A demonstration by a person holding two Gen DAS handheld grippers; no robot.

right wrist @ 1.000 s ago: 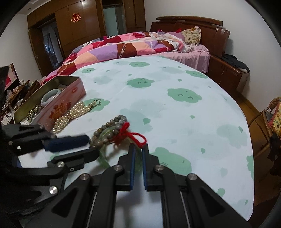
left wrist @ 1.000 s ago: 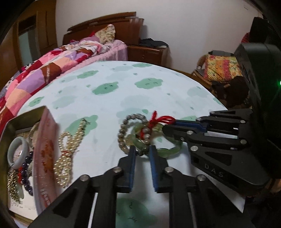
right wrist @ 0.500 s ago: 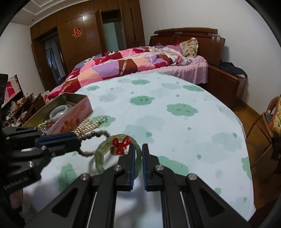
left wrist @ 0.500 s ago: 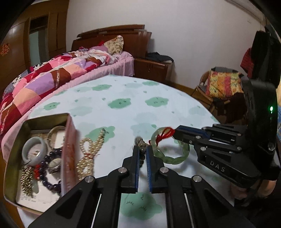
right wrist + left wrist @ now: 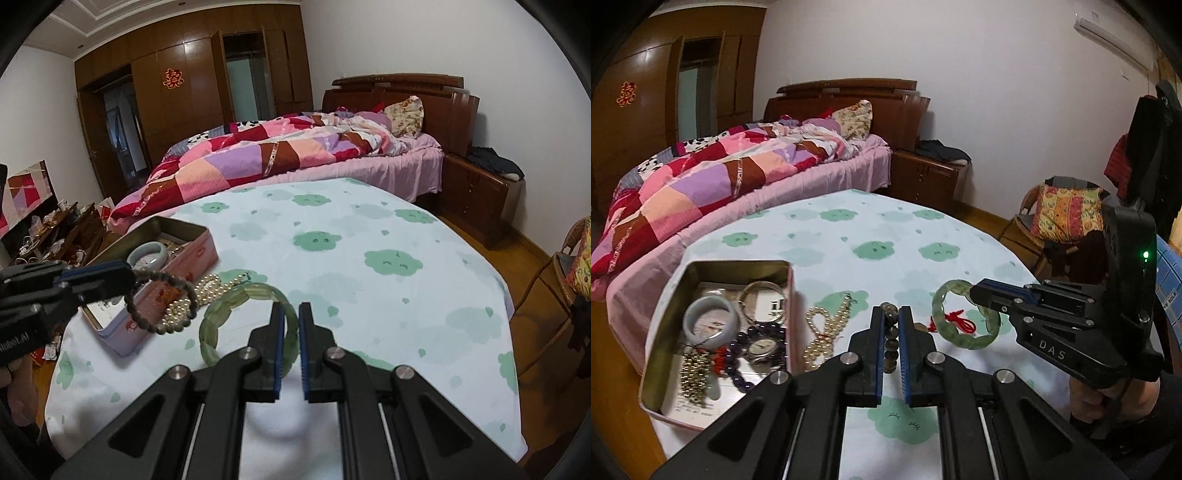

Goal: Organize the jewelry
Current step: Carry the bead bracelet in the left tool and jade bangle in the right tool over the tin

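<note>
1. Left wrist view: the left gripper (image 5: 891, 325) has its fingers (image 5: 877, 350) pinched on a grey-brown bead bracelet (image 5: 891, 341), whose beads run in a line between the pads. The open tin box (image 5: 716, 332), already holding a pale bangle (image 5: 711, 323), a watch and other pieces, lies down and to the left of these fingers, near them on the table (image 5: 871, 229). A pearl necklace (image 5: 827, 332) rests on the cloth between tin and fingers.
2. Same view: the right gripper (image 5: 975, 291) comes in from the right, clamped on a green jade bangle (image 5: 964, 314) with a red cord (image 5: 960, 321), held clear of the cloth, farther from the tin.
3. Right wrist view: the right gripper (image 5: 291, 343) fingers (image 5: 277, 347) squeeze the near rim of the green jade bangle (image 5: 221, 310), its ring lying nearly flat and reaching left. The left gripper (image 5: 122, 275) dangles the bead bracelet (image 5: 162, 306) just at the tin box (image 5: 192, 254) wall.
4. Judgement: the left hand is nearer the tin, so its bracelet probably goes in first, with a short move left.
</note>
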